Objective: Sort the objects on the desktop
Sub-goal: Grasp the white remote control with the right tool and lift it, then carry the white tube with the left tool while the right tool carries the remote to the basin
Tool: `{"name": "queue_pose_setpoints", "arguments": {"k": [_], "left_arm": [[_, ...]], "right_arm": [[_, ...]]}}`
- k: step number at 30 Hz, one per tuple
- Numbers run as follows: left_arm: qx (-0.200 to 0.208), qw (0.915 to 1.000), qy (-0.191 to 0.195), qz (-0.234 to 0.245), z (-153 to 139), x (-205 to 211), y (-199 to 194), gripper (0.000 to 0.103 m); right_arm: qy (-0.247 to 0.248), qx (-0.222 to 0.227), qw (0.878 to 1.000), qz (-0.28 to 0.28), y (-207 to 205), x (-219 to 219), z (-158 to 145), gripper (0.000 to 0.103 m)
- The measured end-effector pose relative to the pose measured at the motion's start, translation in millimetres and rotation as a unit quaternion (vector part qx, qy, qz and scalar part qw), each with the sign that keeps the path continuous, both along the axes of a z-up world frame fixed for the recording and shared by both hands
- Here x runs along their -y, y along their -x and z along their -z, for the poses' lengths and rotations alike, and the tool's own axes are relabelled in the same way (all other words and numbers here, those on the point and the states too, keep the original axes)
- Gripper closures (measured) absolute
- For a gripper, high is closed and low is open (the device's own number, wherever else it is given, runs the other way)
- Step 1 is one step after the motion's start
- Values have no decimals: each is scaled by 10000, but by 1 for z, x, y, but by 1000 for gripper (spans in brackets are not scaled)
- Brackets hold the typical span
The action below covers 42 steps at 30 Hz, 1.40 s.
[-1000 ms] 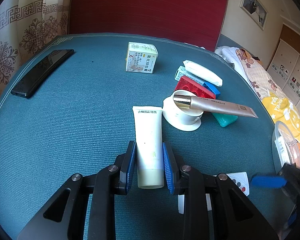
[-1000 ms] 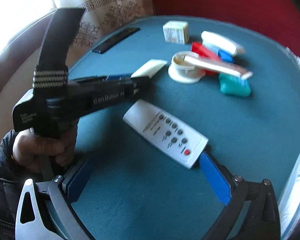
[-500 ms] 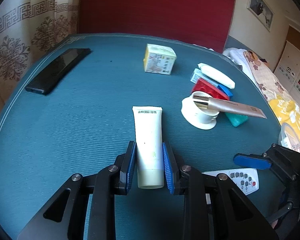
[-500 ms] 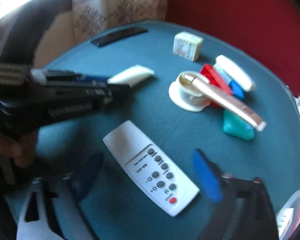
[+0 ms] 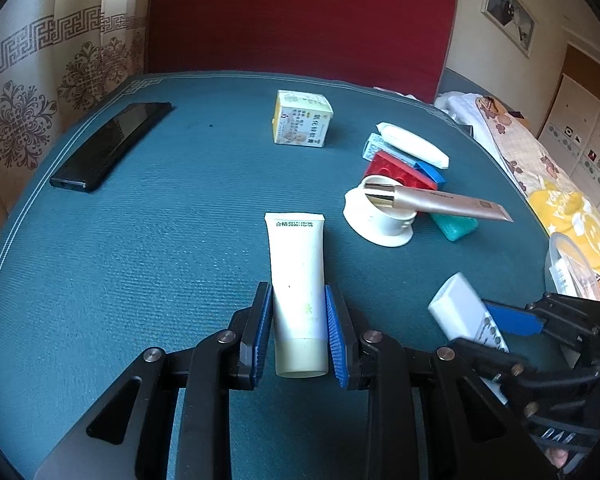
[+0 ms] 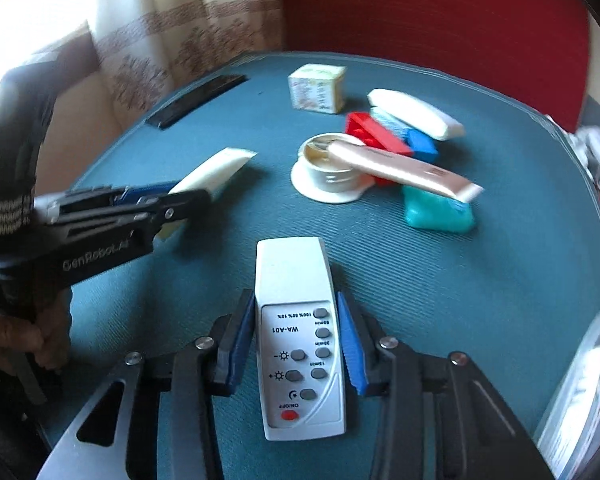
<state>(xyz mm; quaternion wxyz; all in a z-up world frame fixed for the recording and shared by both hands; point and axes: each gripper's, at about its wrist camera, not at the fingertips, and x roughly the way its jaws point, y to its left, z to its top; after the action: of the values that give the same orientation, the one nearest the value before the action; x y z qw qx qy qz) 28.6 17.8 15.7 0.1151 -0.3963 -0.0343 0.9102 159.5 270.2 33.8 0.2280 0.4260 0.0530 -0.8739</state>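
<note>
My left gripper (image 5: 298,308) is shut on a white cream tube (image 5: 298,276), held by its cap end just above the teal tabletop (image 5: 160,240); the tube also shows in the right wrist view (image 6: 210,170). My right gripper (image 6: 296,332) has its blue pads on both sides of a white remote control (image 6: 298,320), closed against it; the remote also shows in the left wrist view (image 5: 466,316). A white cup (image 5: 380,216) with a gold tube (image 5: 440,200) lying across it stands ahead.
A black phone (image 5: 110,146) lies far left. A yellow box (image 5: 302,122), red brick (image 5: 396,168), blue brick (image 5: 432,172), white pack (image 5: 414,144) and teal soap (image 5: 456,226) sit beyond. A clear plastic bin (image 6: 580,396) stands at the right edge.
My right gripper swung round to line up with the remote and closed its jaws onto its sides. My left gripper kept hold of the white tube and shifted slightly.
</note>
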Motion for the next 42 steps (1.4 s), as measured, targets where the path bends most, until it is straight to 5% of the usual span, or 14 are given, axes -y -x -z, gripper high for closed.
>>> {"name": "queue_pose_setpoints", "arguments": {"k": [23,42], "left_arm": [[-168,9963,178,821,-31,-72,-27,74],[-95,9775,57,2108,-52,-192,-50,74]], "right_arm": [[1188,-367,9885,857,-47,-94,-43,59],[1331,-747,9609,2311,-86,-228,-57,59]]}}
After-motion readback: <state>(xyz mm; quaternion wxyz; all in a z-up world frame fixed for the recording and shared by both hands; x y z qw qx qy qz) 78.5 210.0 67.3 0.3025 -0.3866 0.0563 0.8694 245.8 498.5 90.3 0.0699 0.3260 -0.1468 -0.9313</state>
